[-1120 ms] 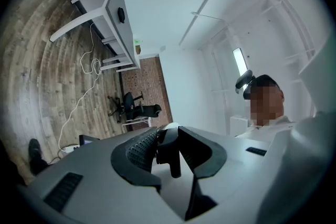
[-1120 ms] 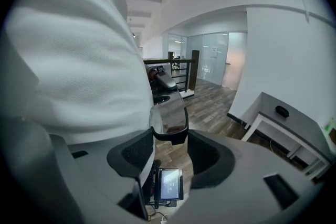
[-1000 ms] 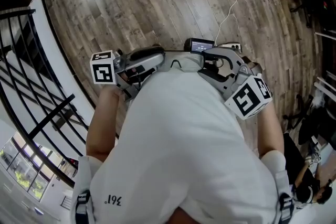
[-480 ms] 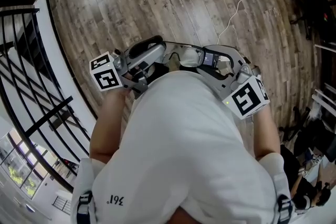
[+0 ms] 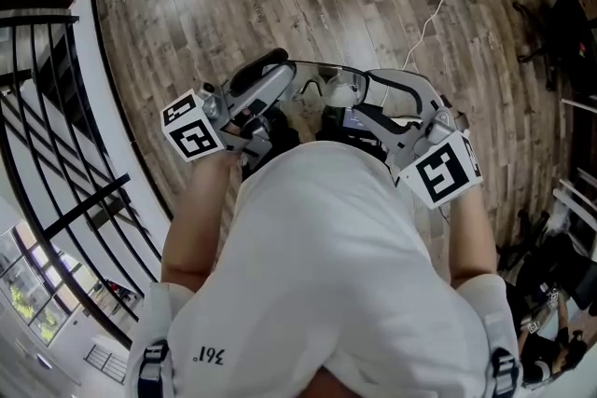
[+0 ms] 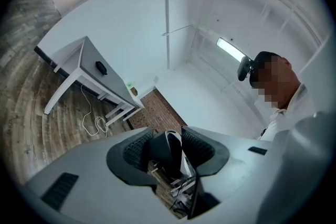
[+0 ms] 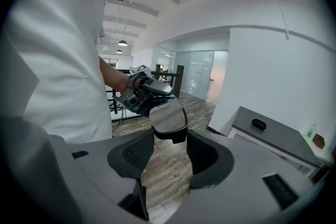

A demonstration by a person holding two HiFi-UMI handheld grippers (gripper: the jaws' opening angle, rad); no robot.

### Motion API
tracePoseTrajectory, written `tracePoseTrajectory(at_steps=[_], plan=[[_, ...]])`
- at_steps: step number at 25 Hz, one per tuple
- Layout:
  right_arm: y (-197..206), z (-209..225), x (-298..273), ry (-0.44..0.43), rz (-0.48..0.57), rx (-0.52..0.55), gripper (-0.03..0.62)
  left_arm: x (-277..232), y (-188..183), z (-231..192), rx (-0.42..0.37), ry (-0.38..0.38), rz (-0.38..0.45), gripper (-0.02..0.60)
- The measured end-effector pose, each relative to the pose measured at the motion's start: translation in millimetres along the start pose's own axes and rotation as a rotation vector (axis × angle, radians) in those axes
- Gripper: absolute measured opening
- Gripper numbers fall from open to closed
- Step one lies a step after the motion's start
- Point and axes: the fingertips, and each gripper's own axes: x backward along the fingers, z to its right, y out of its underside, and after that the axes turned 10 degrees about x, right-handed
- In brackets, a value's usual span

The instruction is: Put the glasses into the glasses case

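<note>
Carried slightly up the head view since a second ago, glasses [image 5: 328,91] at upper centre, clamped by a lens rim in right gripper [image 7: 169,142] with left gripper [image 6: 167,150] jaws opening around the other end; not yet cased, probable case [image 7: 258,124] lying well apart on table [image 7: 279,137].

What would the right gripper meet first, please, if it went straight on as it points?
Past the glasses it grips, the right gripper would probably meet the left gripper, its jaws opening round the glasses' far end; depth is unclear.
</note>
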Motion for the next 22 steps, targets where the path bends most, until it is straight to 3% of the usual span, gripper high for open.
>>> tracePoseTrajectory(at_steps=[8,22], plan=[[9,28,-11,0.040,-0.016,-0.027,0.195,-15,-20,-18,0.008,-0.003,0.002,0.163],[2,110,-67,0.166,-0.117,-0.068,0.191,-44,-109,-67,0.014,0.073,-0.074,0.163]])
